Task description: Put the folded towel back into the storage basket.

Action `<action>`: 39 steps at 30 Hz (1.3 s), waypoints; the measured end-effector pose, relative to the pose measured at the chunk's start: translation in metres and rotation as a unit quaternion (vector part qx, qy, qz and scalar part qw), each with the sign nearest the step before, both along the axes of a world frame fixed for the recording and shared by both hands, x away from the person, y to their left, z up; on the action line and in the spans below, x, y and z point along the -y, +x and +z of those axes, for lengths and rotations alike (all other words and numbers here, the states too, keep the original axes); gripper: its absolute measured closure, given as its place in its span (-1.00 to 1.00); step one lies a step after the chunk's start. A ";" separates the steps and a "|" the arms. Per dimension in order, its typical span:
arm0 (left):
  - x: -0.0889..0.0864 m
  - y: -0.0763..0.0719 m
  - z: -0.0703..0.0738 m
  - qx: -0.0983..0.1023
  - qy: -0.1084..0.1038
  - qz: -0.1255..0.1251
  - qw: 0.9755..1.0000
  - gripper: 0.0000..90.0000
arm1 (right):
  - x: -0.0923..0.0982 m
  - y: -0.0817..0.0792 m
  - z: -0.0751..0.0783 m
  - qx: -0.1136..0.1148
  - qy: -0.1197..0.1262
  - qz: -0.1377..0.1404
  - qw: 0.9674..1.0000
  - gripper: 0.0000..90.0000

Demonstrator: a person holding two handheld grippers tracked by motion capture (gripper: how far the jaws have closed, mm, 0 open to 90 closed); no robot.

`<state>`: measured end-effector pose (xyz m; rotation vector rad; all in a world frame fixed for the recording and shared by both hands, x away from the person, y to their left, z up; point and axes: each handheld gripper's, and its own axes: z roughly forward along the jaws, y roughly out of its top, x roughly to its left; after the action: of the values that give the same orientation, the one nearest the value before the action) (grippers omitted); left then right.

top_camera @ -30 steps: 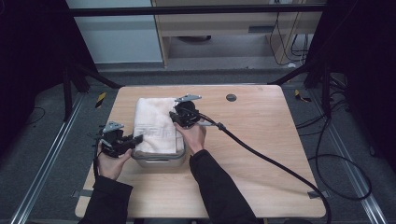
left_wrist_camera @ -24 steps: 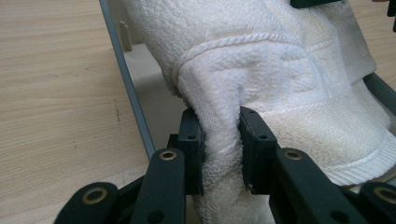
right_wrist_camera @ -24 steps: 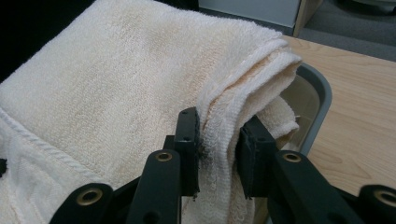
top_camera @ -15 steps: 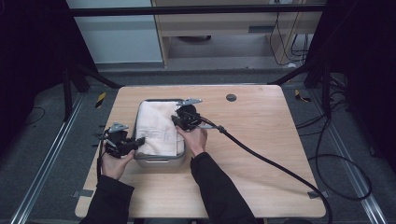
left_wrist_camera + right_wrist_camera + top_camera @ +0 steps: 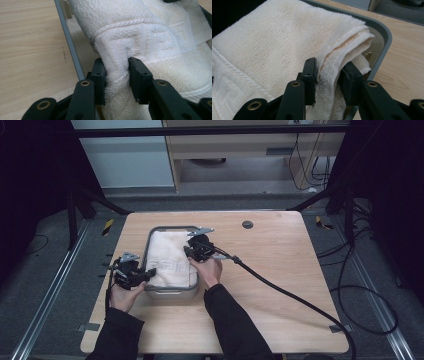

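In the high view, a wooden table (image 5: 280, 270) carries a grey rectangular tray (image 5: 172, 293) left of its centre, and a folded white towel (image 5: 167, 257) fills the tray. The left gripper (image 5: 145, 274), held in the person's left hand (image 5: 125, 292), sits at about 8 o'clock of the tray with its jaws reaching in over the towel's near left corner. The right gripper (image 5: 192, 251), in the right hand (image 5: 207, 270), meets the towel's edge at about 3 o'clock of the tray. A thick black cable (image 5: 290, 295) trails from it toward 4 o'clock across the table. A small dark round spot (image 5: 247, 224) lies on the table at 1 o'clock of the tray.

In the left gripper view, the left gripper (image 5: 117, 72) has its two black jaws pinched on a bunched fold of the towel (image 5: 140, 32), the cloth squeezed between the pads. The tray's rim (image 5: 68, 42) runs toward 12 o'clock just left of the jaws, with bare table (image 5: 30, 50) beyond it.

In the right gripper view, the right gripper (image 5: 328, 72) clamps the stacked layered edge of the towel (image 5: 274, 40) between its jaws. The rounded corner of the tray (image 5: 384, 35) curves at 2 o'clock, with table (image 5: 407, 62) outside it.
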<state>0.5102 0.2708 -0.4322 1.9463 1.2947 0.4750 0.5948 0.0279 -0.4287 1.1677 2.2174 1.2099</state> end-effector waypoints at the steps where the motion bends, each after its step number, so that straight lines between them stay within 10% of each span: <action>1: 0.001 0.000 0.000 0.001 0.002 0.000 1.000 0.46 | 0.000 0.000 0.000 0.001 -0.001 0.001 1.000 0.48; 17: -0.005 -0.016 0.027 0.079 -0.017 0.014 0.997 0.16 | 0.026 -0.014 0.025 0.058 0.011 0.008 0.998 0.08; 23: -0.009 -0.022 0.037 0.117 -0.032 0.021 0.992 -0.05 | 0.057 -0.025 0.040 0.073 0.033 -0.002 0.997 -0.13; 39: -0.033 -0.046 0.031 0.137 -0.047 0.028 0.989 -0.36 | 0.156 -0.071 0.051 0.067 0.056 -0.011 0.996 -0.58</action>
<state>0.4647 0.3040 -0.4008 1.7016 1.1740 0.6719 0.5236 -0.1279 -0.3778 1.1159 2.0565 1.3776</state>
